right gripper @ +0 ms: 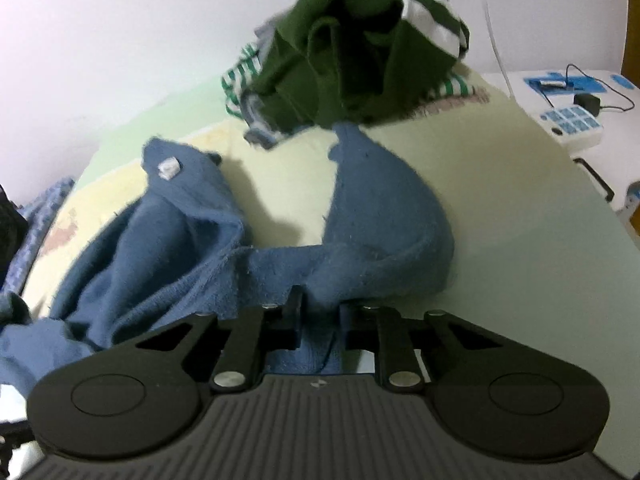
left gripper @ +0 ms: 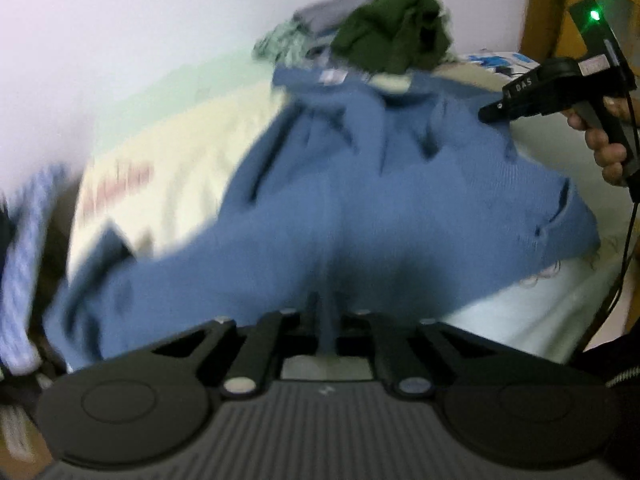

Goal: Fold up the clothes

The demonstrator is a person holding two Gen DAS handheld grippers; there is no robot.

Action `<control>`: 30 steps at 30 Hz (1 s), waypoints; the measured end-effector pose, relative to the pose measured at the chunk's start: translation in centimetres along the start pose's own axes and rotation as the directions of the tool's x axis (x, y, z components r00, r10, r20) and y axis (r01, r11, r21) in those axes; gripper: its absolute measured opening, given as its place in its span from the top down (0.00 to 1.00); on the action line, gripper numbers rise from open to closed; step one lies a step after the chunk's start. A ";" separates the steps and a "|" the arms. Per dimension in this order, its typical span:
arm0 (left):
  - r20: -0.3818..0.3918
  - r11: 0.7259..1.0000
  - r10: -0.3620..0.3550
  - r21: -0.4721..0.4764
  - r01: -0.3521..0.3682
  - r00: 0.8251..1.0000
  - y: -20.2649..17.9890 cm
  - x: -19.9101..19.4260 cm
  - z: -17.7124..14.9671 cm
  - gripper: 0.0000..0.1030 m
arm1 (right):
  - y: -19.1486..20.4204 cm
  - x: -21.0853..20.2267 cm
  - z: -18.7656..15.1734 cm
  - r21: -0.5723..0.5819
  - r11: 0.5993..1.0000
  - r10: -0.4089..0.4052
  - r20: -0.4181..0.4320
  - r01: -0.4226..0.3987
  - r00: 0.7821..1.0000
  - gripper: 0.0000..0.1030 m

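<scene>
Blue top spread over pale bed, partly lifted, blurred in left view. Left tool pinching a fold of blue top, jaws pressed together on the cloth at near edge. Right tool also clamped on blue top, fabric bunched btwn jaws; same tool seen from left view at far right, gripped by a hand, tip touching the top's right side. White tag on top's left part. Green pile w/ striped items heaped at far end of bed, just beyond blue top, near white wall. Blue-white box and black cable off to right, well apart from clothes.
</scene>
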State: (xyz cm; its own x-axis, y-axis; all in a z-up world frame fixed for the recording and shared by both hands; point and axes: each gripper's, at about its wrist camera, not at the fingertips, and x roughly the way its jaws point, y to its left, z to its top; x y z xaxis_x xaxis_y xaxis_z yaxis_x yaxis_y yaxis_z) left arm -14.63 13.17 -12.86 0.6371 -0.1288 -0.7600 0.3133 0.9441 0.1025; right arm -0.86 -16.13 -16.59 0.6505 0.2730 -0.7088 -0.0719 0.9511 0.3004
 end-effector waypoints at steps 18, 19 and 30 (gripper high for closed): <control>-0.068 0.925 -0.076 0.369 0.096 0.995 -3.4 7.9 4.5 0.62 | -8.8 -5.2 -0.4 0.188 0.930 -0.322 0.001 0.316 0.947 0.82; -0.067 0.926 -0.067 0.366 0.087 0.995 -3.5 7.4 4.1 0.77 | -9.3 -5.5 -0.5 0.201 0.921 -0.339 -0.002 0.333 0.941 0.80; -0.051 0.998 -0.028 0.060 0.031 0.998 -0.8 1.9 -0.4 0.94 | -1.1 -8.5 -0.6 -0.161 0.987 0.030 0.101 -0.013 0.994 0.38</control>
State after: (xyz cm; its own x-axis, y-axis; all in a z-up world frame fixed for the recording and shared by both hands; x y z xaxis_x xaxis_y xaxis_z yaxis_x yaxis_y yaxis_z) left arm -13.91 12.26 -14.66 0.5916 -0.1394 -0.7941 0.3744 0.9198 0.1174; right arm -6.81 -19.41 -11.26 0.7212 0.2853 -0.6312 -0.2016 0.9582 0.2028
